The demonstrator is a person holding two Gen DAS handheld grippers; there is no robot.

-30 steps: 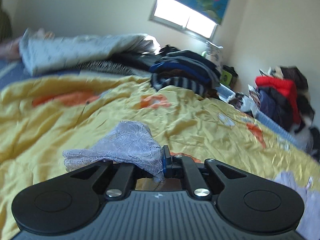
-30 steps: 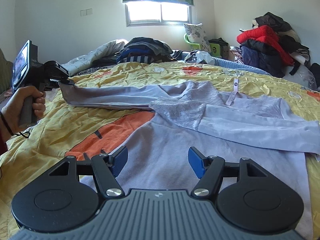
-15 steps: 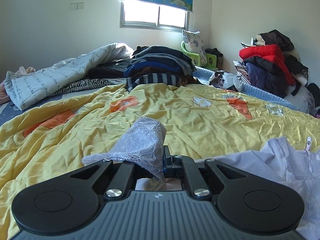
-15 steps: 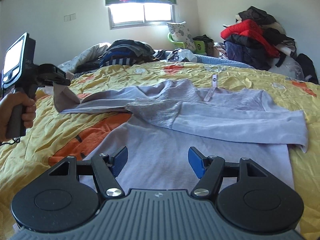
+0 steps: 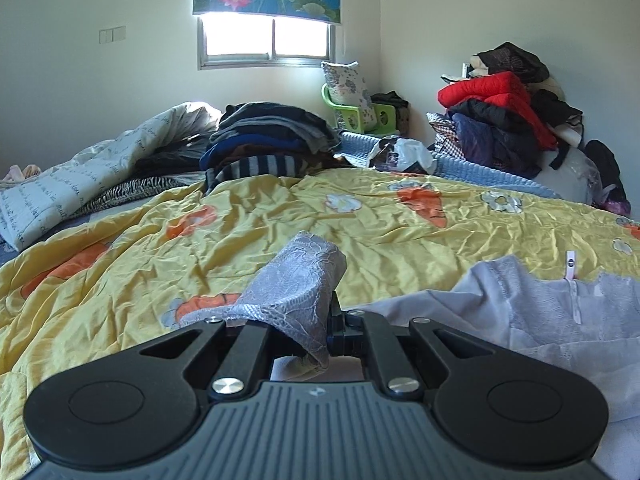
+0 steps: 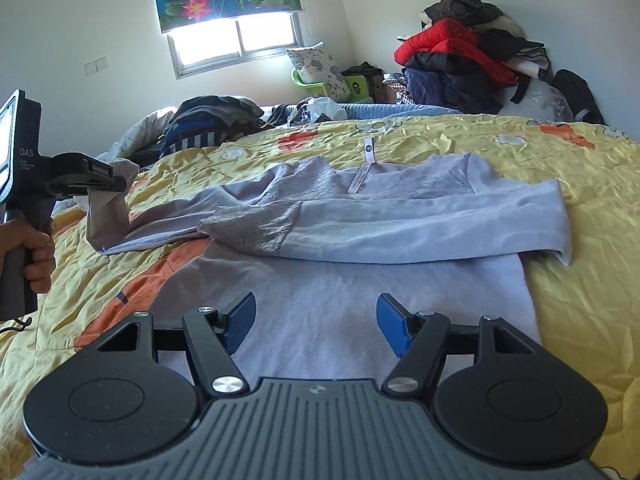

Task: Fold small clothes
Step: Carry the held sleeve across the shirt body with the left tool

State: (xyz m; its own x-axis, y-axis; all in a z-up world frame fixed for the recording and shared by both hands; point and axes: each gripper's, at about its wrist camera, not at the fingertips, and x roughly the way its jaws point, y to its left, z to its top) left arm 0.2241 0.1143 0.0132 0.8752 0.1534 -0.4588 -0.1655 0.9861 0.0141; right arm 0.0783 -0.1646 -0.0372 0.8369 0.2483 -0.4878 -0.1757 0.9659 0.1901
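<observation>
lilac top (image 6: 360,304) (sleeve lifted), right tongs (image 6: 316,322) apart

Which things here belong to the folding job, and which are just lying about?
Job: pale lilac long-sleeved top; its lace cuff, clamped in left gripper; open right gripper.
Lying about: stack of dark folded clothes; red jacket heap; floral pillow.
</observation>
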